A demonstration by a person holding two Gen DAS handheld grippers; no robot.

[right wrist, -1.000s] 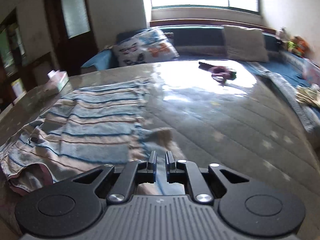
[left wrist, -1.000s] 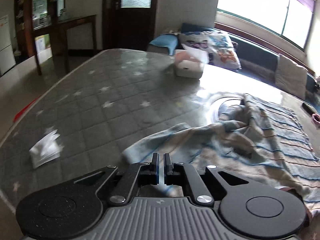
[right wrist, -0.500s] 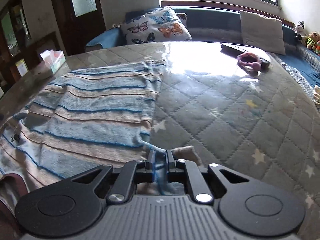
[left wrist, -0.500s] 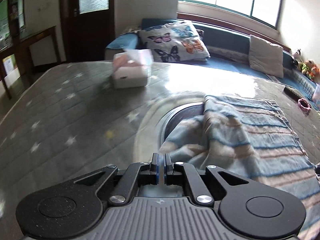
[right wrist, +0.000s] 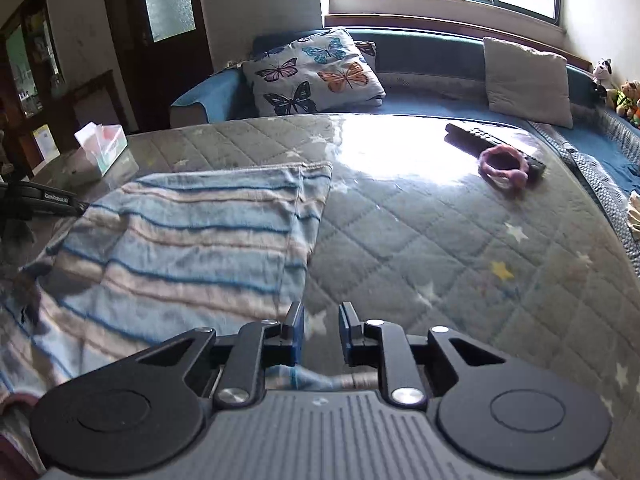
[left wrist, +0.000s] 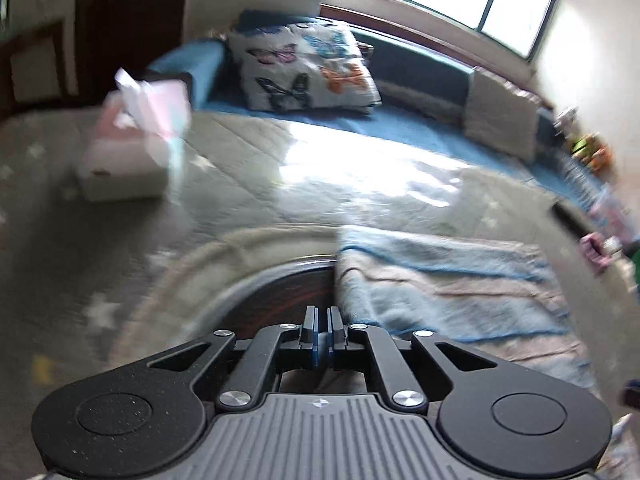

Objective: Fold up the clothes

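Note:
A blue, pink and white striped fleece garment lies spread on the grey quilted table top. My right gripper hovers at its near right corner. Its jaws are opening. A strip of the garment's edge lies below the gap, and the pads do not press on it. In the left wrist view, my left gripper is shut at the garment's left edge and appears to pinch the cloth. It also shows at the garment's far left side in the right wrist view, as the left gripper.
A tissue box stands at the table's far left. A black remote and a pink ring lie at the far right. Behind the table is a blue bench with a butterfly pillow and a grey cushion.
My left gripper swung right across the table, and the crumpled garment now lies flatter. My right gripper's jaws have parted and let go of the blue edge they pinched.

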